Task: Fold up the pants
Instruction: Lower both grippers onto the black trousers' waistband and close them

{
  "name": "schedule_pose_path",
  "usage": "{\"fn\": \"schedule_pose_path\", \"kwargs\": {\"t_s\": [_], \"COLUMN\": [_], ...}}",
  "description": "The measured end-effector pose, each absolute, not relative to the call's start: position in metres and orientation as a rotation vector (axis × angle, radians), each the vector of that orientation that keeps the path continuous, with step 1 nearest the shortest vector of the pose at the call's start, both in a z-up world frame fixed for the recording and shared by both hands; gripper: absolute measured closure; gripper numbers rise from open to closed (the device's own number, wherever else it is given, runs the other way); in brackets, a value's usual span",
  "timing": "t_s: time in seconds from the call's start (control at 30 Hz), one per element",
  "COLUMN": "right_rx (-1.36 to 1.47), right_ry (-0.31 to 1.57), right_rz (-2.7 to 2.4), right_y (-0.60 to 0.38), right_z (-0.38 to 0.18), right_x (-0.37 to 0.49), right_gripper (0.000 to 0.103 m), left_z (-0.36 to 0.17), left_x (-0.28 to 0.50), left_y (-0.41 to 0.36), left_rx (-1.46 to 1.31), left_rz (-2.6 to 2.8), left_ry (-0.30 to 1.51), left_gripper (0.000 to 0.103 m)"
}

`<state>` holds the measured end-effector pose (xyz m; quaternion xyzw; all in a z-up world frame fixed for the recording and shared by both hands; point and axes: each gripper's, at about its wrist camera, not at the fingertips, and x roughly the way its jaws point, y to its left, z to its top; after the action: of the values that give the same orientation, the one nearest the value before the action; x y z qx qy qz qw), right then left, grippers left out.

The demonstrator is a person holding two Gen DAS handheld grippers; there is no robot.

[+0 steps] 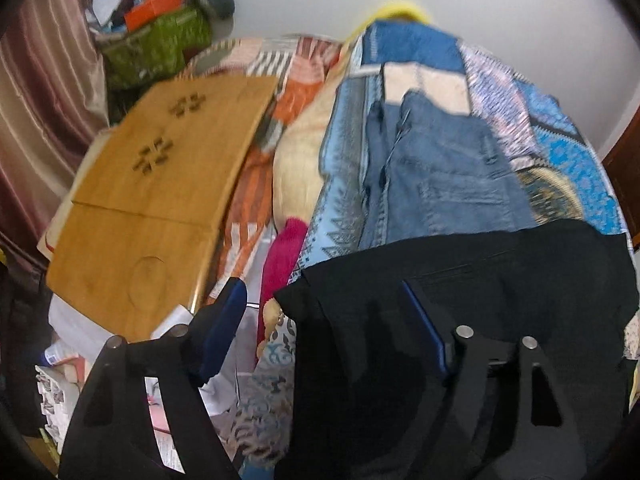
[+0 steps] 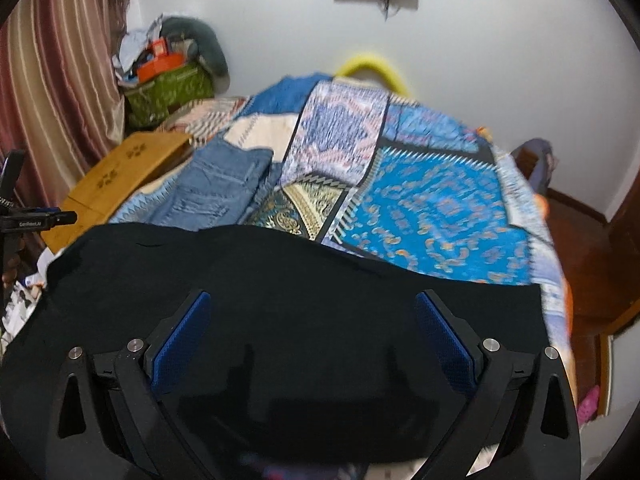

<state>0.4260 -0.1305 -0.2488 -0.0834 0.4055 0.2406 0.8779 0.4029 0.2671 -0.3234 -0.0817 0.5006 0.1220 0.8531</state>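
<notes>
Bed (image 2: 440, 216): patterned bedspread on top. Pants (image 2: 280, 320) lie across the near edge. Jeans (image 2: 216, 188) lie on the bedspread behind the pants, toward the left. Wooden board (image 1: 160, 184) lies left of the jeans. Basket (image 2: 168, 92) of clutter stands behind the board, against the curtain (image 2: 60, 80).

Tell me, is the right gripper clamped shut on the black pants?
No, the right gripper stands wide open above the black pants.
</notes>
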Motion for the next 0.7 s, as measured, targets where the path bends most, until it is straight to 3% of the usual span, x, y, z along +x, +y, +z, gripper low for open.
{"fn": "schedule_pose_path", "kwargs": {"t_s": [0.23, 0.37, 0.43, 0.47, 0.53, 0.63, 0.7], "right_rx": [-0.244, -0.253, -0.238, -0.212, -0.202, -0.238, -0.286], "right_ry": [0.931, 1.006, 1.07, 1.082, 1.085, 1.059, 1.034], "right_rz": [0.562, 0.603, 0.629, 0.632, 0.628, 0.655, 0.66], "right_y": [-0.105, -0.097, -0.095, -0.096, -0.098, -0.094, -0.09], "right_z": [-0.29, -0.311, -0.32, -0.32, -0.319, -0.316, -0.314], "right_x": [0.48, 0.505, 0.515, 0.519, 0.521, 0.511, 0.503], "right_gripper": [0.013, 0.028, 0.028, 0.032, 0.042, 0.065, 0.089], "left_z": [-0.366, -0.374, -0.377, -0.379, -0.379, -0.375, -0.368], "left_x": [0.428, 0.435, 0.439, 0.441, 0.442, 0.441, 0.439], "left_y": [0.269, 0.27, 0.271, 0.271, 0.271, 0.264, 0.257], "left_rx": [-0.182, -0.2, -0.231, -0.248, -0.264, -0.22, -0.179], "left_rz": [0.226, 0.216, 0.202, 0.193, 0.196, 0.204, 0.208], "left_ry": [1.16, 1.172, 1.182, 1.191, 1.2, 1.193, 1.178], "left_gripper": [0.03, 0.036, 0.048, 0.063, 0.073, 0.086, 0.092]}}
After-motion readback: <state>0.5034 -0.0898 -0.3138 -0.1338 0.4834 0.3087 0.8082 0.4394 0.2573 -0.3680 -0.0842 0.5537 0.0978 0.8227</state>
